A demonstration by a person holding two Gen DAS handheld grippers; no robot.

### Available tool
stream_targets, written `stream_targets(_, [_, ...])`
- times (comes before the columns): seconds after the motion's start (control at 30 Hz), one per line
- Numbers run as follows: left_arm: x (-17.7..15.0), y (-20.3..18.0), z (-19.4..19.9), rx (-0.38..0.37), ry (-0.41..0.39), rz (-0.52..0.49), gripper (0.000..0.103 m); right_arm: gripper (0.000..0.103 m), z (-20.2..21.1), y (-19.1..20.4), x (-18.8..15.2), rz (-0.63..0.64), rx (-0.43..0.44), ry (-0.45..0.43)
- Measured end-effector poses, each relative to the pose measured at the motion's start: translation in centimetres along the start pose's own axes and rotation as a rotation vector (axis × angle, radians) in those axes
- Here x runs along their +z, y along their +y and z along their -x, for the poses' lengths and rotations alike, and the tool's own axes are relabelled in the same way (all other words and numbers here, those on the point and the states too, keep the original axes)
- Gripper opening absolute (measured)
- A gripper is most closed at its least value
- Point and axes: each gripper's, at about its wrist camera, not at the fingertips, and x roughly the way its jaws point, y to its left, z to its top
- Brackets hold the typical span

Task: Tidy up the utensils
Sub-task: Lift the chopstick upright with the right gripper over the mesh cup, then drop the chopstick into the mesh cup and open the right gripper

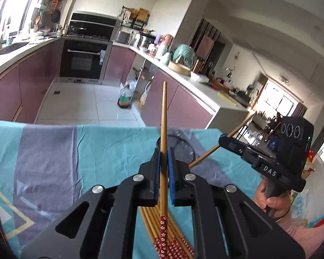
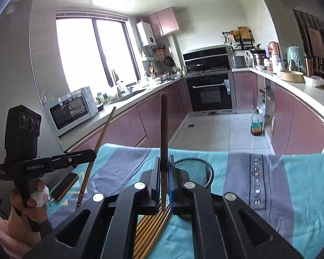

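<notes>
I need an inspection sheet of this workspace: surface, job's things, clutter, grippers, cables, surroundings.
Surface: table under a blue and grey cloth.
Job's things: bundle of chopsticks lying on the cloth; black mesh holder standing beyond them.
Clutter: dark flat object at the cloth's edge.
Grippers: left hand-held gripper shut on one chopstick; right hand-held gripper shut on another chopstick.
Cables: nothing seen.
Surroundings: kitchen with oven, microwave, bottle on the floor.
</notes>
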Motion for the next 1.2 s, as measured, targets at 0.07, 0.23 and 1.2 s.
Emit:
stream_targets(0.07, [1.1, -0.7, 0.3, -0.002, -0.028, -0.009, 0.008, 0.005, 0.2, -0.1, 1.1, 0.007, 0.006, -0.016])
stream_targets(0.23, [4.8, -2.7, 0.4, -0.010, -0.111, -0.028, 0.008, 0.005, 0.9, -0.5, 3.7, 0.021, 0.010, -0.057])
stream_targets(1.2, [4.4, -6.0, -16.6, 0.144, -0.160, -0.095, 0.008, 0.006, -8.0, -4.8, 3.3, 0.005, -0.085, 0.126])
